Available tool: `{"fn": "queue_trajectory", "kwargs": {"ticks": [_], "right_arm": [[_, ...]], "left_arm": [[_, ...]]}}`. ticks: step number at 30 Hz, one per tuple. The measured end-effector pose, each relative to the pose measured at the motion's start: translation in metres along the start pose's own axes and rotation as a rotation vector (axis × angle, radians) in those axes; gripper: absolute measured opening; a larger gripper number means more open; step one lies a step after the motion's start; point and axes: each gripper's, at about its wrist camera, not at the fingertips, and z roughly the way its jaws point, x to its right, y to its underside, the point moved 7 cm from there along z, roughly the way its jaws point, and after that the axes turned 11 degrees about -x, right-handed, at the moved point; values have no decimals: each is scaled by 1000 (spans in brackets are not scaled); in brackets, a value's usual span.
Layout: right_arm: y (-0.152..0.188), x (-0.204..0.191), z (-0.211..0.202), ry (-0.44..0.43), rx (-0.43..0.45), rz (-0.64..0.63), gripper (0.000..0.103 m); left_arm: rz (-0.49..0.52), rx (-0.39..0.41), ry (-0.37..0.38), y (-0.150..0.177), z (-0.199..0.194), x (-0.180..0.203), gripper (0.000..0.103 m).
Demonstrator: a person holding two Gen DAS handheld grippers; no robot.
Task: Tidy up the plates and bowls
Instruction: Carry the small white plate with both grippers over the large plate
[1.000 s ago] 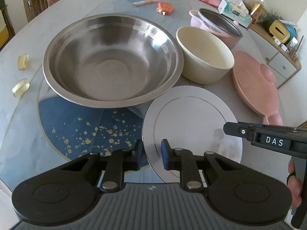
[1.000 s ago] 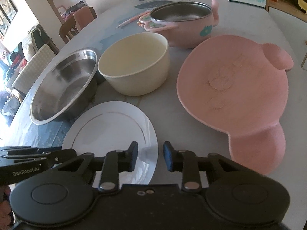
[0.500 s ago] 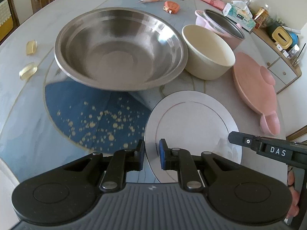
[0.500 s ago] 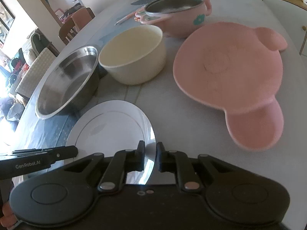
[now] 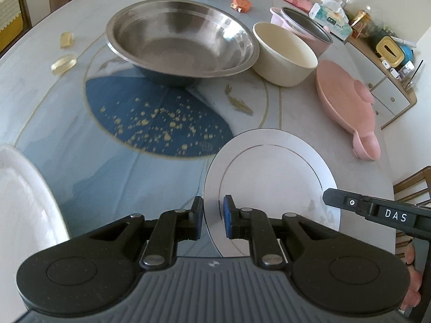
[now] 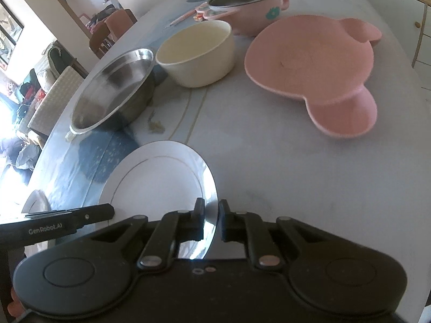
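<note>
A white plate with a thin gold ring (image 5: 272,177) is held at both edges above the table; it also shows in the right wrist view (image 6: 159,177). My left gripper (image 5: 212,216) is shut on its left rim. My right gripper (image 6: 211,220) is shut on its right rim. Farther off stand a large steel bowl (image 5: 183,40), a cream bowl (image 5: 285,53) and a pink mouse-shaped plate (image 5: 347,105). The same steel bowl (image 6: 113,88), cream bowl (image 6: 196,53) and pink plate (image 6: 312,56) show in the right wrist view.
A pink pot (image 6: 247,5) stands behind the cream bowl. Another white dish (image 5: 24,210) lies at the near left. Small amber pieces (image 5: 64,63) lie on the table's left. A sideboard with clutter (image 5: 388,62) and chairs (image 6: 107,32) stand beyond the table.
Both grippers closed on the plate's rim and drew it back from the bowls, towards the near table edge. The white dish at the left came into view.
</note>
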Motion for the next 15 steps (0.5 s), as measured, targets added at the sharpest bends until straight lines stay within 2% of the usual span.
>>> {"fn": "queue_trajectory", "kwargs": {"ticks": [15], "right_arm": [[25, -52, -32, -5, 48, -4, 10]], "left_arm": [[3, 64, 20, 27, -55, -25, 14]]}}
